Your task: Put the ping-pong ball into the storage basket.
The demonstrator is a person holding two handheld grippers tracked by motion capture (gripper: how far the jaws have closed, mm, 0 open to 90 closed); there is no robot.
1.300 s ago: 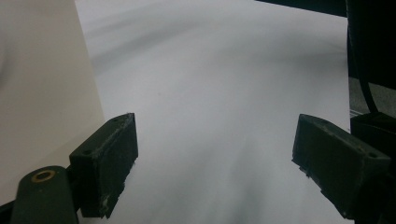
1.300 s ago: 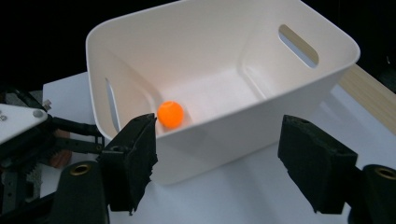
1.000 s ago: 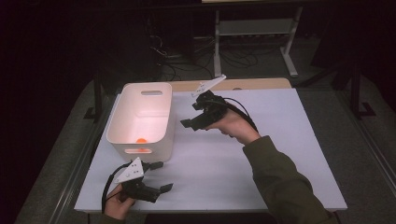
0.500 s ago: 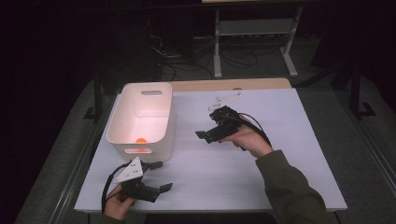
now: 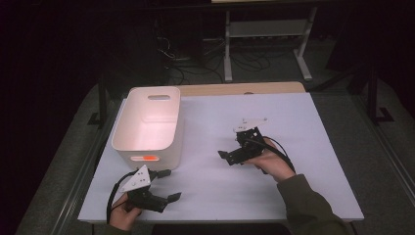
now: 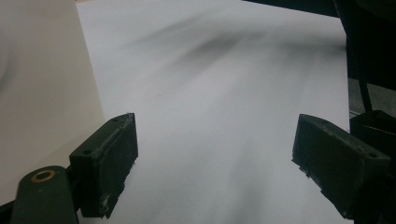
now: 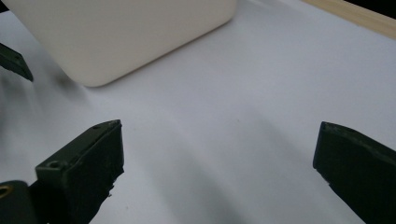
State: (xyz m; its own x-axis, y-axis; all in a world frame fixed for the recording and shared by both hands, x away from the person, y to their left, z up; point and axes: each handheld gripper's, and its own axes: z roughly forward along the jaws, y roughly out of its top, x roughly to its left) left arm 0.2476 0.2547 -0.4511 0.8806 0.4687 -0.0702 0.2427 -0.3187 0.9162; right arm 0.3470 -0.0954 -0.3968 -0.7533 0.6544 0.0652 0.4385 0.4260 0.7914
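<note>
A white bin [image 5: 147,122] with a handle slot stands at the table's left; a small orange patch [image 5: 147,158] shows at its near end. My left gripper [image 5: 169,185] rests near the front left edge, just in front of the bin, held by a hand. Its jaws stand wide open with nothing between them [image 6: 215,168], and the bin's wall [image 6: 42,84] is close on its left. My right gripper [image 5: 226,157] is held low over the middle of the table, pointing left toward the bin [image 7: 121,32]. It is open and empty [image 7: 219,172].
The white table top [image 5: 303,127] has a wooden strip [image 5: 235,89] along its far edge. One jaw of the left gripper [image 7: 16,60] shows at the left edge of the right gripper view. Metal shelving [image 5: 264,29] and cables stand behind the table in the dark.
My right gripper has drawn back from beside the bin's far end toward the person and come down over the table's middle. The left gripper has not moved.
</note>
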